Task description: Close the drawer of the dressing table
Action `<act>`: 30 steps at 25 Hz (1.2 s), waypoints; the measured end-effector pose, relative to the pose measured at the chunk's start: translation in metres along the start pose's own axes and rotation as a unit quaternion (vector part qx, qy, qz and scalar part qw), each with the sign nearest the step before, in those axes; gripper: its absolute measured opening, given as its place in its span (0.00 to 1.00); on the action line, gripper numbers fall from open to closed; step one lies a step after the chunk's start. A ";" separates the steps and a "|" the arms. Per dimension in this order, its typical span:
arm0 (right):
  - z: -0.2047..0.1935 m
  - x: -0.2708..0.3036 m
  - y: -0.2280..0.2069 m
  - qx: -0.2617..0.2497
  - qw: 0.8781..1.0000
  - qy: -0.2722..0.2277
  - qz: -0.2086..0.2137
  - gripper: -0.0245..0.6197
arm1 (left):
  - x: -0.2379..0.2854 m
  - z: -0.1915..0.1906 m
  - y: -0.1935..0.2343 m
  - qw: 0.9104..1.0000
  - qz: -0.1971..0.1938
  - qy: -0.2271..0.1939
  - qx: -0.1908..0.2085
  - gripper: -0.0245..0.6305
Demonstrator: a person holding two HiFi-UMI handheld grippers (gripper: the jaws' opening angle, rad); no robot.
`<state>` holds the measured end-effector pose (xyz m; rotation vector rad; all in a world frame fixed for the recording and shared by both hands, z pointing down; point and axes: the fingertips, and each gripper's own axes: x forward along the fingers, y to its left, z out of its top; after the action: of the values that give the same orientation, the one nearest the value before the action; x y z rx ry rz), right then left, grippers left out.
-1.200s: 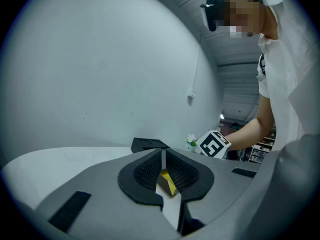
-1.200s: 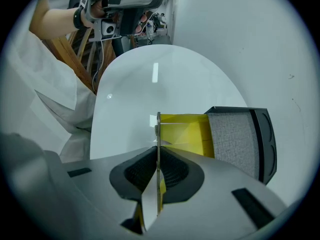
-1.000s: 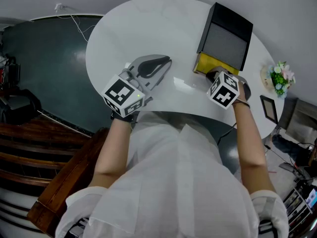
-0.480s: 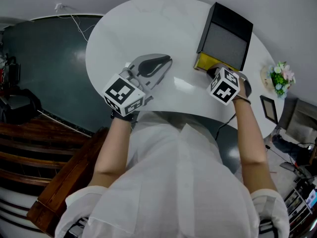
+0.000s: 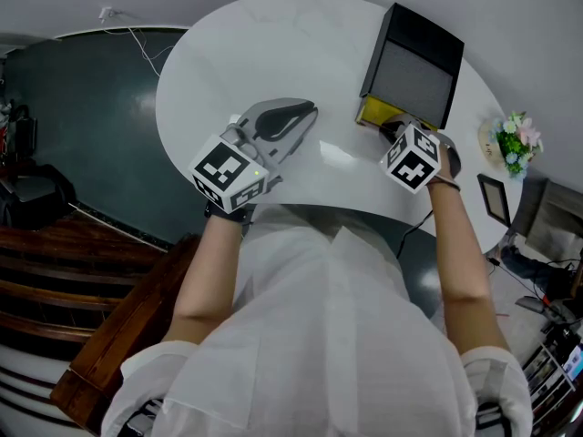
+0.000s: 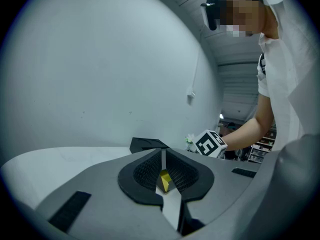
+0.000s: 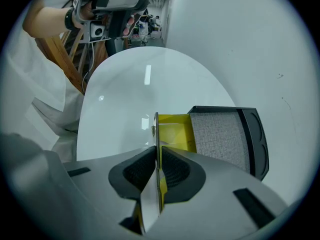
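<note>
The dressing table (image 5: 414, 69) is a small black box with a grey top (image 7: 220, 134), standing at the back right of the white oval table (image 5: 264, 53). Its yellow drawer (image 5: 372, 115) sticks out a little towards me. My right gripper (image 5: 393, 135) points steeply down and is shut on the drawer's thin front panel (image 7: 156, 131), which stands edge-on between its pads (image 7: 172, 171). My left gripper (image 5: 305, 112) lies level over the table's middle, shut and holding nothing. In the left gripper view its jaws (image 6: 163, 171) point at the yellow drawer (image 6: 164, 180).
A small pot of flowers (image 5: 516, 144) and a picture frame (image 5: 495, 200) stand at the table's right end. A cable (image 5: 137, 36) runs along the wall at the back left. Dark wooden steps (image 5: 46, 271) lie at the left, beyond the table's edge.
My right gripper has edged slightly towards the black box with the drawer front, and a little less yellow shows. The left gripper has stayed put.
</note>
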<state>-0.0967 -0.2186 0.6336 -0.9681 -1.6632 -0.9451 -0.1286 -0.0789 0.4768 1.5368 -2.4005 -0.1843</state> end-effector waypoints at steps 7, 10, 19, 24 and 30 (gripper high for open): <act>-0.001 -0.004 -0.015 -0.003 0.999 0.005 -0.038 0.26 | 0.001 0.001 -0.001 1.000 -0.002 0.000 0.001 0.09; 0.000 -0.006 -0.020 -0.008 0.998 0.005 -0.055 0.34 | 0.000 0.000 -0.001 1.000 -0.002 0.001 0.000 0.09; -0.002 -0.003 -0.039 0.010 1.000 0.004 -0.029 0.46 | 0.004 -0.001 -0.001 1.000 -0.003 0.000 -0.002 0.09; -0.002 -0.003 -0.048 0.019 1.000 0.011 -0.010 0.46 | 0.006 0.001 -0.001 1.000 -0.003 0.000 -0.001 0.09; -0.004 0.000 -0.049 0.030 0.999 0.010 0.008 0.46 | 0.010 0.002 0.001 1.000 -0.003 0.001 -0.002 0.09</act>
<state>-0.1393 -0.2413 0.6272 -0.9272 -1.6549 -0.8858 -0.1341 -0.0874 0.4772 1.5409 -2.3928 -0.1878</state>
